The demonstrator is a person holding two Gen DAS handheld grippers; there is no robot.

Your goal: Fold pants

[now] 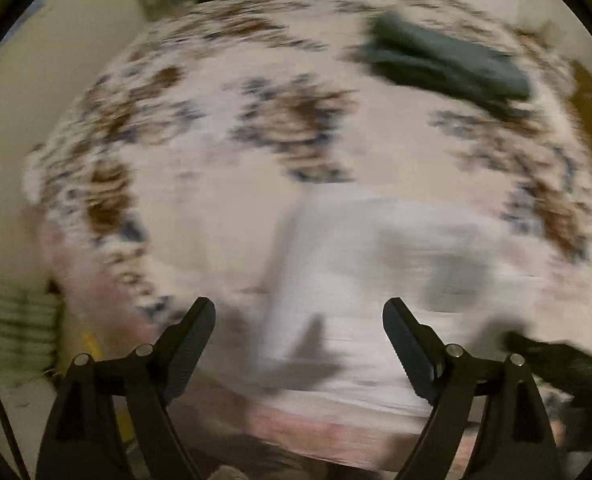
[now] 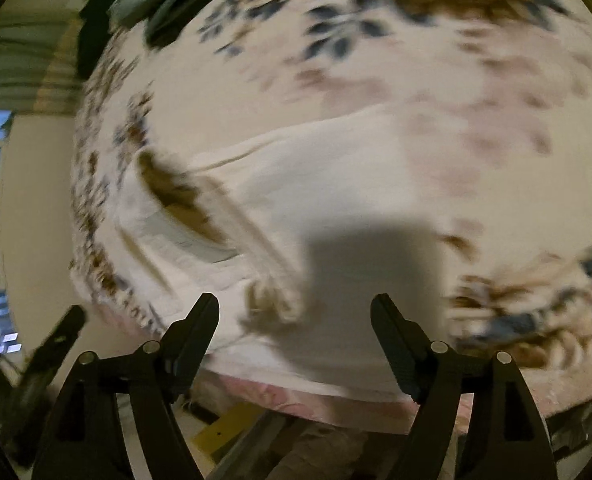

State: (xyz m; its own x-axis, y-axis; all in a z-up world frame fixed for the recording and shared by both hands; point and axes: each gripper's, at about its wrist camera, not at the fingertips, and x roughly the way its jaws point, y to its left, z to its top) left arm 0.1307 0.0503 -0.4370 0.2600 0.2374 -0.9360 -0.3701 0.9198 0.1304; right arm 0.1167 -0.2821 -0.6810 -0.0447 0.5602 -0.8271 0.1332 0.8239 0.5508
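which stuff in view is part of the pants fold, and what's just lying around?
Part of the job:
- white pants, lying on the floral bedspread
- left gripper, jaws open, empty
- right gripper, jaws open, empty

Lying about:
- dark folded garments at the far side of the bed

Bed with floral cover [image 1: 224, 216]: white pants [image 1: 359, 280] at near edge; dark folded garment [image 1: 447, 64] well beyond pants.
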